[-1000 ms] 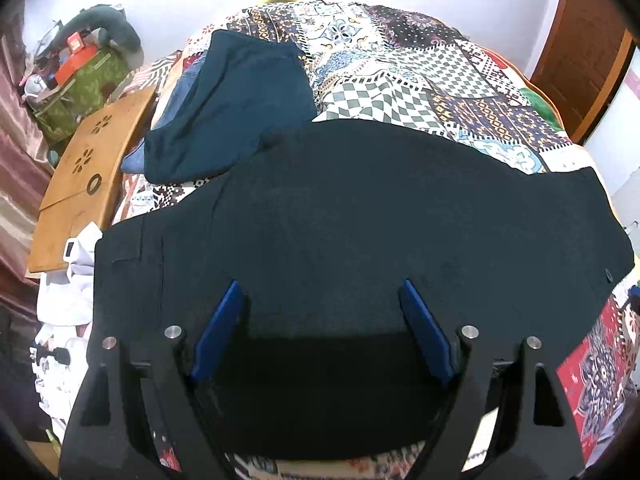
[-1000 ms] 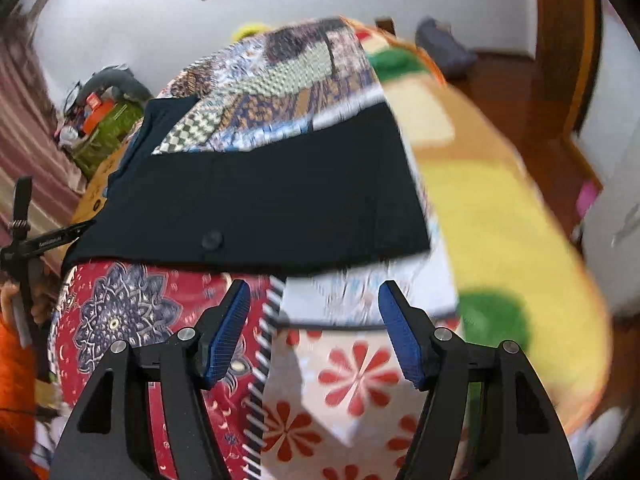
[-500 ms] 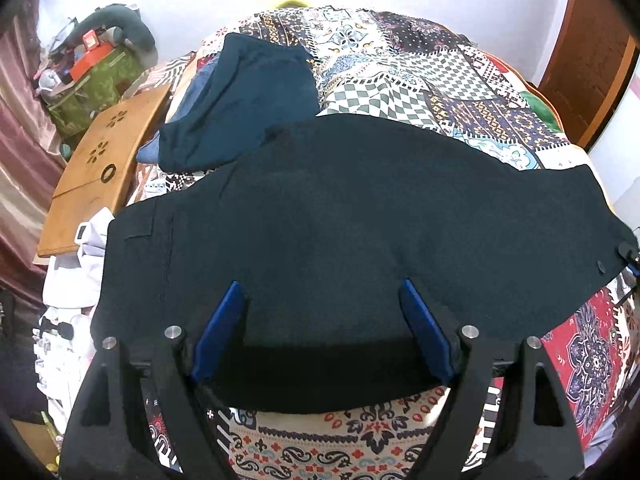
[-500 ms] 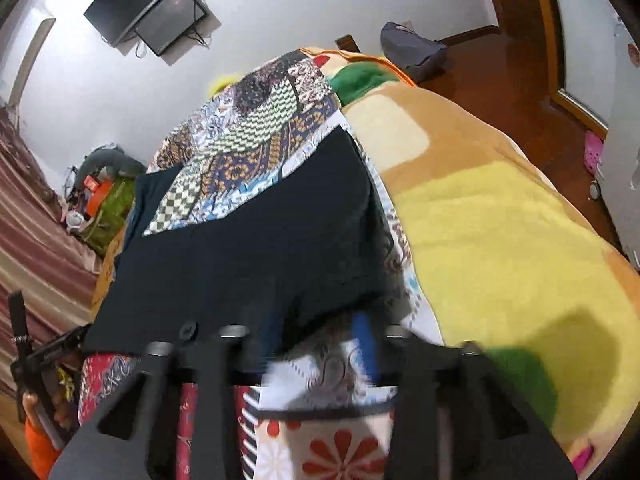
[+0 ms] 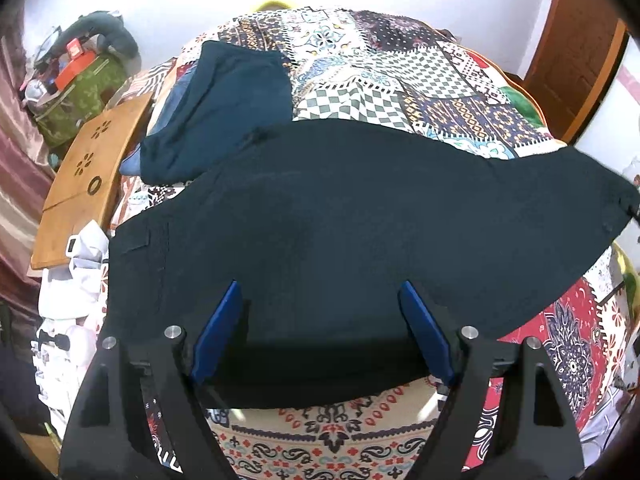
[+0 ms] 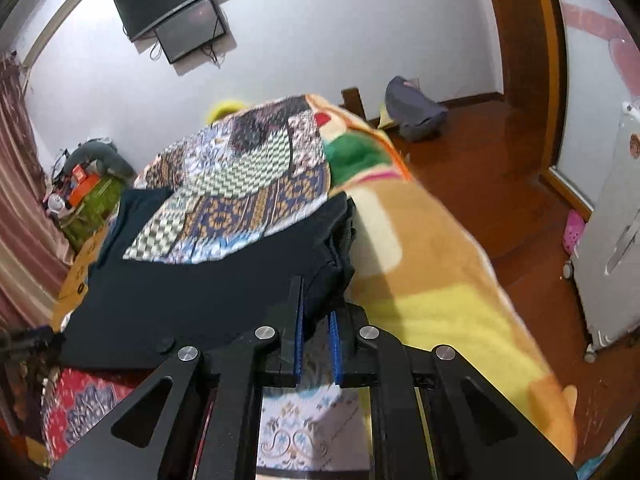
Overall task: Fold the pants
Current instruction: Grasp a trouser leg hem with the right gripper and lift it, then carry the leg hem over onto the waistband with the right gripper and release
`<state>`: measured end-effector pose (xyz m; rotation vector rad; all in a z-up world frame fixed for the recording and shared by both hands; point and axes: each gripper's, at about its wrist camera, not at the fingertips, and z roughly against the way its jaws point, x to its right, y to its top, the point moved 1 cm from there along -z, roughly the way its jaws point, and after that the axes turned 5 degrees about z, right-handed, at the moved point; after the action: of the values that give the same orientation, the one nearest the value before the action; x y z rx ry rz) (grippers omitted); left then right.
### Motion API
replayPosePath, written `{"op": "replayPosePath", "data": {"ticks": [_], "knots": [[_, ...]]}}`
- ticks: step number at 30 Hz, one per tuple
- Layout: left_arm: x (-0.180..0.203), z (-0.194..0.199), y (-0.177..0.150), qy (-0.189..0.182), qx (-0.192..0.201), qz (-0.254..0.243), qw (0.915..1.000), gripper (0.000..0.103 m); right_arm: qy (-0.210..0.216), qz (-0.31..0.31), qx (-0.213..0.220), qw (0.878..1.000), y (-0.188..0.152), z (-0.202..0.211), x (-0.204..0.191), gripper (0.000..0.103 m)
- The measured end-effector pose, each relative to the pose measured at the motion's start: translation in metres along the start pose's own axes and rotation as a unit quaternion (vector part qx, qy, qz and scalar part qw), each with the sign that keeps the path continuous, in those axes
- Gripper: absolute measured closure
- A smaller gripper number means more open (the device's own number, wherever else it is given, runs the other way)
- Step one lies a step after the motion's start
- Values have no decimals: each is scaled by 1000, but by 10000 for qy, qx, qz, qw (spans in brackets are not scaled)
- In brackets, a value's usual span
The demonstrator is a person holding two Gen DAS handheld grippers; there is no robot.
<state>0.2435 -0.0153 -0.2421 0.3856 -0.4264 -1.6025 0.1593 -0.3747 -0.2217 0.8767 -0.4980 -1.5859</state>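
Observation:
Black pants (image 5: pixel 340 216) lie spread flat across a patchwork bedspread (image 5: pixel 400 80). My left gripper (image 5: pixel 320 312) is open, its blue pads over the near edge of the pants, holding nothing. My right gripper (image 6: pixel 316 320) is shut on the waist end of the same pants (image 6: pixel 200 292), which bunch up and lift between the pads at the bed's right side. A button (image 6: pixel 165 345) shows near the pants' near hem.
A folded dark teal garment (image 5: pixel 224 108) lies at the bed's far left. A wooden lap desk (image 5: pixel 84 176) and white clothes (image 5: pixel 68 280) sit at the left. A yellow-orange blanket (image 6: pixel 440 280) hangs off the right; the wooden floor (image 6: pixel 500 168) lies beyond.
My right gripper moved forward onto the pants' end and shut on it, lifting the cloth. My left gripper drew back slightly, staying open over the near edge.

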Motion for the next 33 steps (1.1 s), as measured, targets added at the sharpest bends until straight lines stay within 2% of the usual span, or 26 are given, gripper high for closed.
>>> {"op": "replayPosePath", "data": {"ticks": [6,12,20,27,30,33], "knots": [[0,7,1,95,186,-94,9997,21,271,212,345,9988,30,13,-27,94],[-11,23,4,43,451,59,9990,21,632,597,684,9939,68,16,-75,94],[-39,40,4,40,670,384,9970,21,1176,988,844,9845,104,-6,-148,94],[-69,50,-4,125,733,689,9949,21,1846,1336,472,9726,102,-46,-224,94],[-79,52,-9,134,724,827,9938,21,2182,1395,80,9658,82,-67,-247,95],[-87,51,-14,132,670,945,9932,21,2313,1621,-285,9589,53,-81,-269,95]]}}
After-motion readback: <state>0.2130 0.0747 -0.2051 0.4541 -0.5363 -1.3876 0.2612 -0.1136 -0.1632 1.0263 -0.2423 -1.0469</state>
